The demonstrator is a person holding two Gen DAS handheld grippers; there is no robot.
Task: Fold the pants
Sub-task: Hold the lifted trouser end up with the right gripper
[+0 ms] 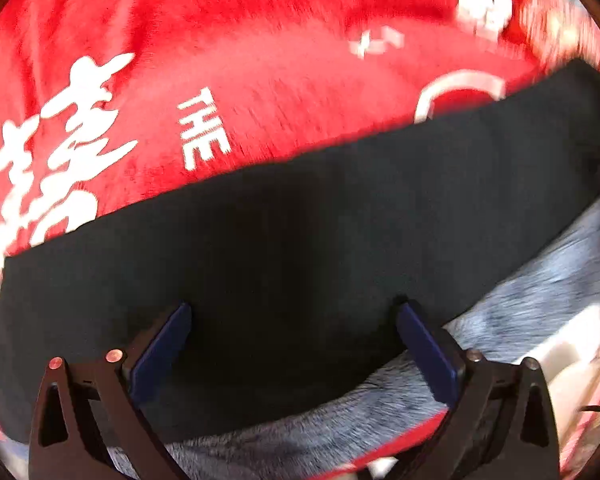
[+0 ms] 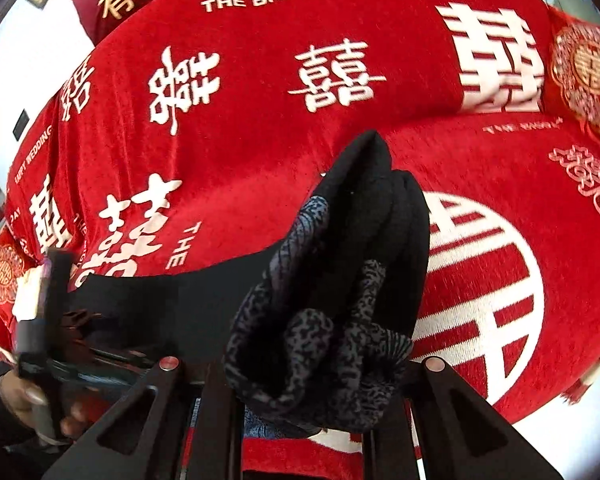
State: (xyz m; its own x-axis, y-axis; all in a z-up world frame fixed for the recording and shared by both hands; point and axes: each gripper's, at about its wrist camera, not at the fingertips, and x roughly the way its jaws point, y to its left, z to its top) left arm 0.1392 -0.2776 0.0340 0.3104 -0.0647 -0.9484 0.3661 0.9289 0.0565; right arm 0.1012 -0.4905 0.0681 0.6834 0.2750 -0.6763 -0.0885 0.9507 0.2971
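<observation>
1. Black frame of the right tool [image 2: 300, 364] fills the bottom of its view; jaws drawn together and clamped on a bunched end of the pants [image 2: 332, 280].
2. Right tool is angled down and fwd. The gripped cloth stands up in a wad just ahead of its tips, black outside w/ grey mottled lining showing in the folds.
3. Rest of the pants trails from that wad to the left of the right tool, as a flat black strip over the red blanket [image 2: 260, 120].
4. Red blanket w/ white characters and "THE BIGDAY" lettering spreads ahead and to both sides of the right tool.
5. Left of the right tool, low in its view: a person's hand [image 2: 32, 400] in a dark sleeve, wrapped on the handle of the other device; blurred.
6. Left tool [image 1: 294, 316] points steeply down; blue pads [image 1: 164, 348] stand wide apart, nothing pinched between them.
7. Pants [image 1: 300, 240] lie flat as a dark band right under and ahead of the left tool's tips; can't tell if the pads touch the cloth.
8. Grey furry fabric [image 1: 540, 280] shows to the right of and behind the left tool's right finger; red blanket [image 1: 260, 80] beyond the band. Left view is motion-blurred.
</observation>
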